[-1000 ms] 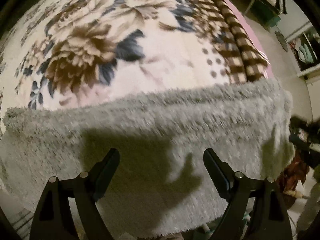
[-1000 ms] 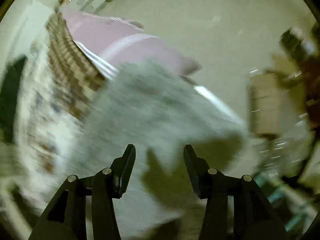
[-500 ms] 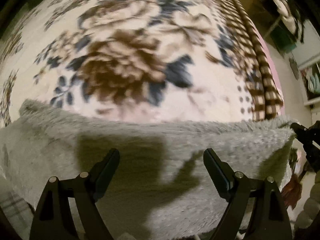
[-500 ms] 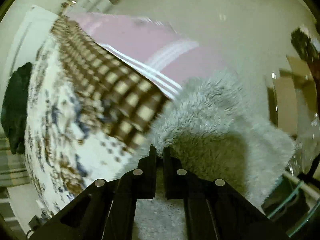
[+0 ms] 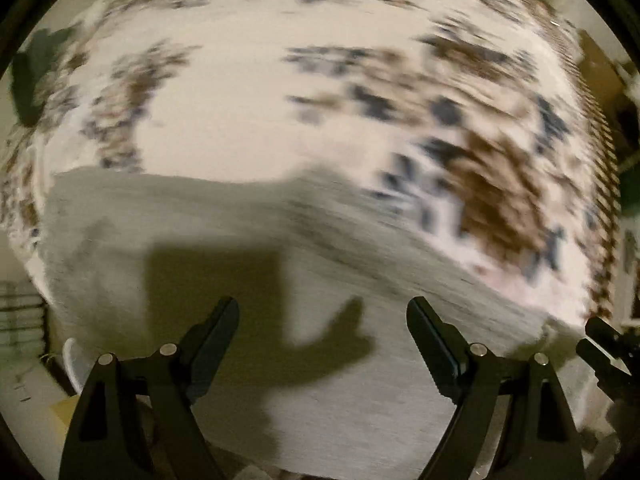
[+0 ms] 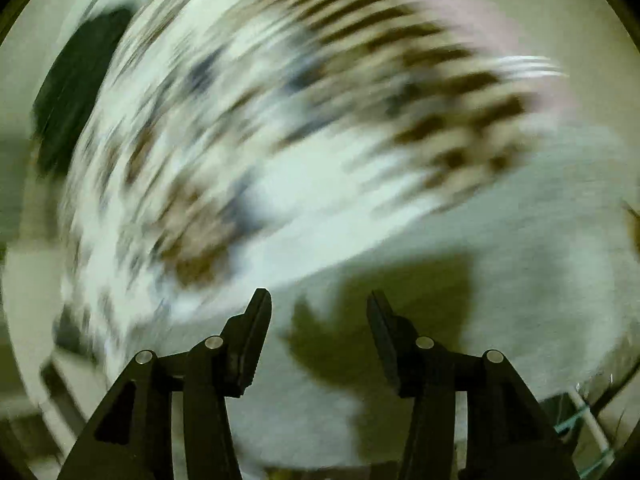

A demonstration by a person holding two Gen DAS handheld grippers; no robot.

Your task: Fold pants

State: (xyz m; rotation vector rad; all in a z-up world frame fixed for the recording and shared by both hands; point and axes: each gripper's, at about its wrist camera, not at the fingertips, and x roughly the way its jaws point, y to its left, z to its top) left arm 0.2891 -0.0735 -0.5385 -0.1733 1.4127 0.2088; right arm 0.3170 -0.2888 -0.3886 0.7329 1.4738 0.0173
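Note:
The grey fluffy pants (image 5: 224, 248) lie along the near edge of a bed with a floral blanket (image 5: 248, 120); both views are blurred by motion. My left gripper (image 5: 322, 320) is open and empty above the grey fabric. My right gripper (image 6: 318, 312) is open and empty, also above the grey pants (image 6: 520, 264). The tip of the right gripper shows at the right edge of the left wrist view (image 5: 604, 344).
The blanket (image 6: 256, 128) has a brown checked border (image 6: 440, 80) and a pink sheet (image 6: 472, 8) beyond it. A dark garment (image 6: 76, 92) lies at the bed's far left. The floor and some clutter show at the frame edges.
My right gripper, shut half a second ago, has opened and swung left over the pants. My left gripper stayed open and moved left; more of the pants' left end shows.

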